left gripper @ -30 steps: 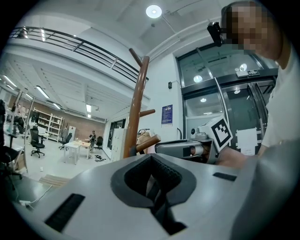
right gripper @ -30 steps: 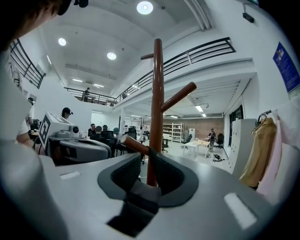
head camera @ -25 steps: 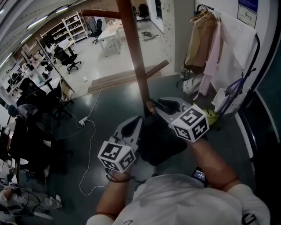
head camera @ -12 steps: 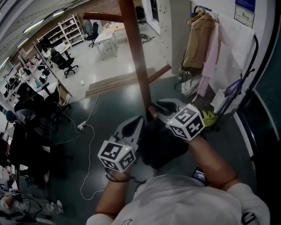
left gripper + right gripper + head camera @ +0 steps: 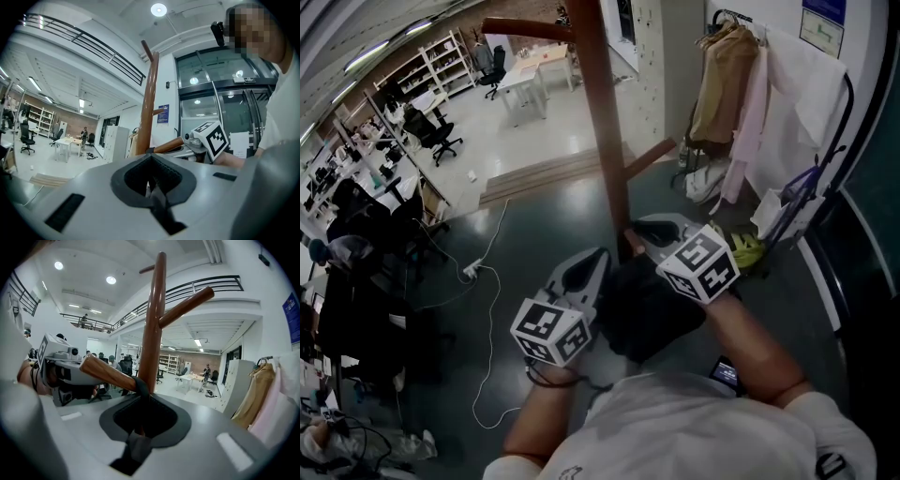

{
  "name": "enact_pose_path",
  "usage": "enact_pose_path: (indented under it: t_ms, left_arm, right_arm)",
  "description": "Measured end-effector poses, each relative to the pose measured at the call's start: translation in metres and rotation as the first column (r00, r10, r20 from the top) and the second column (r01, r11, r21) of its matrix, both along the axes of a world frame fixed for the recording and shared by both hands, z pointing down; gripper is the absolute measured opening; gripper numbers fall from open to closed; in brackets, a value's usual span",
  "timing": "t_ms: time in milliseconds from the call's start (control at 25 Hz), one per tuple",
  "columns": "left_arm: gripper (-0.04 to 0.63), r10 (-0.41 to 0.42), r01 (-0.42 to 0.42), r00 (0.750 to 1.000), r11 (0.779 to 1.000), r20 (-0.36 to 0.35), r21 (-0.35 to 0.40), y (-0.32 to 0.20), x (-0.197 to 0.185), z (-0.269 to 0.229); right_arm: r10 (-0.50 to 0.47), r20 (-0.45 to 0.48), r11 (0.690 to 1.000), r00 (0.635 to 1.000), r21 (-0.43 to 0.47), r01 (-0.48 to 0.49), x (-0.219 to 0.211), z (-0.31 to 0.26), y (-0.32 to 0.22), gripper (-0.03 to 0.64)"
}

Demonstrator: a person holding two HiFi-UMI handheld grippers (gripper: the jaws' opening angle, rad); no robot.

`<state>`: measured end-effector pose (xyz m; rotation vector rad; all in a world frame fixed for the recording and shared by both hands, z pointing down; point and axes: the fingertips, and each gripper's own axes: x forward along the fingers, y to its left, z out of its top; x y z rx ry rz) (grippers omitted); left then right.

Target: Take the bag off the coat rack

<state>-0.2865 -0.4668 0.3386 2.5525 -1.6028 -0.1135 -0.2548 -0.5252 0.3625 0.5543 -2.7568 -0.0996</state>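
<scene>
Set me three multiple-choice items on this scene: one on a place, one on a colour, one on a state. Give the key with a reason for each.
1. In the head view the coats hang:
A left of the pole
B right of the pole
C on the pole

2. The pole is:
A white
B brown
C blue

3. The strap is:
A looped over a peg
B lying on the floor
C tied round the pole

Key:
1 B: they hang by the wall, to the right of the pole.
2 B: it is brown wood in every view.
3 A: the right gripper view shows it draped over the peg.
</scene>
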Motion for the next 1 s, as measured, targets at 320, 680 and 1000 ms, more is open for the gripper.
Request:
enact_pose_path:
  t_ms: [320,680,1000]
  left_arm:
    - [0.002,0.010,-0.010,1.000,1.000,-0.007,-0.002,-0.005,-0.004,0.003]
    - [0.002,0.015,-0.015,1.000,1.000,-0.019,0.007,0.003,-0.005,0.000]
    - [0.002,0.017,-0.016,0.999,1.000,-0.033,0.020,0.016,0.010,-0.008]
  right_arm:
    - [0.021,0.023,0.999,1.000,0.034,-0.021,0.003,-0.002,-0.002,0.023]
    - [0.044,0.086,0.998,0.995,0.038,-0.048,0.011,-0.016,0.008,0.023]
    - [0.021,0.145,0.998,0.989,0.055,-0.029,0.025,-0.039,0.028,0.023]
